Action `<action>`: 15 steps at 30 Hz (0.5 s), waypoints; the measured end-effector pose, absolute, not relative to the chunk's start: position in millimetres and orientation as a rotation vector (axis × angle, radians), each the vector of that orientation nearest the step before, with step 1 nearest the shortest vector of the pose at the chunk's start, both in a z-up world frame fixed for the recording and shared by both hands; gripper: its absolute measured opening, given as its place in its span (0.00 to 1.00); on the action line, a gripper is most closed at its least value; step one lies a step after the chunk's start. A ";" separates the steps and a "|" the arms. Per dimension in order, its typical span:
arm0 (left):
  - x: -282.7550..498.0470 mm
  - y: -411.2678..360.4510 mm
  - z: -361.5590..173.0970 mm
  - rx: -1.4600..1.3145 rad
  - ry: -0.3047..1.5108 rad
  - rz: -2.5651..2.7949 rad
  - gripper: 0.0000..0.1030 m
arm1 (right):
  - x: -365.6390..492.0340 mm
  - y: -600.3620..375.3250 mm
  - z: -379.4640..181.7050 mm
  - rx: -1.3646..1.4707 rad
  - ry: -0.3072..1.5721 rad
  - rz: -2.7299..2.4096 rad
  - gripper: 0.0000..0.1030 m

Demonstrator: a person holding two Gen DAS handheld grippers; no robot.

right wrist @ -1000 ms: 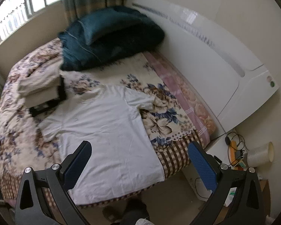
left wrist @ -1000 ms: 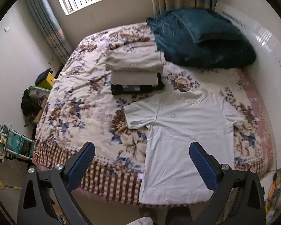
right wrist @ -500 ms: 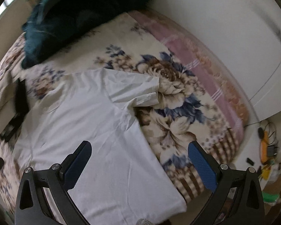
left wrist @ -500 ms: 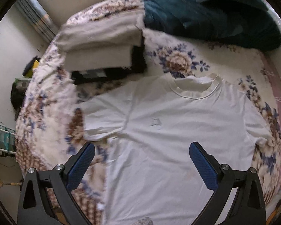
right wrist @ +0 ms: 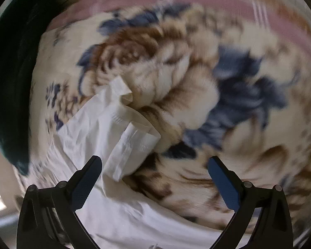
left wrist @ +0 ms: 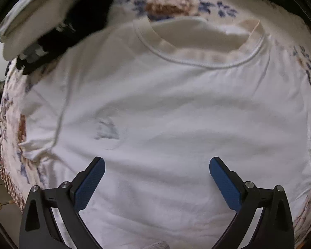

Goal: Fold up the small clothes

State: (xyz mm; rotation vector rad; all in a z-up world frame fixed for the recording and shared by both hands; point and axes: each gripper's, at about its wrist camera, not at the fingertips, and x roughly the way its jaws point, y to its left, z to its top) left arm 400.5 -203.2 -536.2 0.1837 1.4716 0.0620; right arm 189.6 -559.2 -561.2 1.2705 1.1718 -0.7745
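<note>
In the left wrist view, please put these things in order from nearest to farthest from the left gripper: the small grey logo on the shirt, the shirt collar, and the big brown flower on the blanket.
From the left gripper, which is open over the white shirt:
1. Grey logo, just ahead, slightly to the left.
2. Collar, farther up, at the shirt's top.
3. Brown flower, beyond the collar, on the blanket.

- The white t-shirt [left wrist: 176,108] ran off the bottom of the left view, so its hem was cut off behind the left gripper [left wrist: 156,179].
- The folded pile [left wrist: 51,20] up-left of those tongs was smeared and clipped by the edge.
- Right view was mostly motion blur; the floral bedspread [right wrist: 228,78] ahead of the right gripper [right wrist: 154,178] was mush.
- The dark teal bedding [right wrist: 12,72], far left of the tongs, was half out of frame.
</note>
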 end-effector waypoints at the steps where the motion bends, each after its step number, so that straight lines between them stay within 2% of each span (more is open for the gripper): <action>1: 400.2 -203.4 -536.9 0.183 1.477 0.060 1.00 | 190.8 -558.3 -568.7 1.319 1.155 -0.770 0.92; 2: 399.9 -203.7 -536.4 0.183 1.478 0.058 1.00 | 192.7 -557.0 -573.0 1.350 1.141 -0.765 0.90; 6: 398.6 -197.4 -532.4 0.167 1.493 0.054 1.00 | 205.8 -546.1 -583.7 1.475 1.018 -0.720 0.68; 7: 400.2 -194.5 -531.6 0.156 1.497 0.057 1.00 | 210.8 -543.1 -585.0 1.498 0.988 -0.716 0.52; 8: 400.6 -191.6 -530.3 0.149 1.498 0.060 1.00 | 214.7 -541.0 -585.3 1.507 0.967 -0.720 0.43; 9: 401.2 -188.0 -529.0 0.144 1.496 0.063 1.00 | 219.4 -539.0 -583.6 1.500 0.950 -0.737 0.27; 10: 402.3 -182.5 -526.1 0.134 1.492 0.069 1.00 | 224.2 -536.8 -579.3 1.468 0.940 -0.760 0.16; 12: 405.7 -166.8 -522.3 0.114 1.483 0.081 1.00 | 240.8 -529.0 -562.3 1.335 0.949 -0.788 0.11; 15: 409.3 -144.7 -513.5 0.082 1.463 0.105 1.00 | 281.2 -498.2 -522.7 0.994 0.989 -0.744 0.10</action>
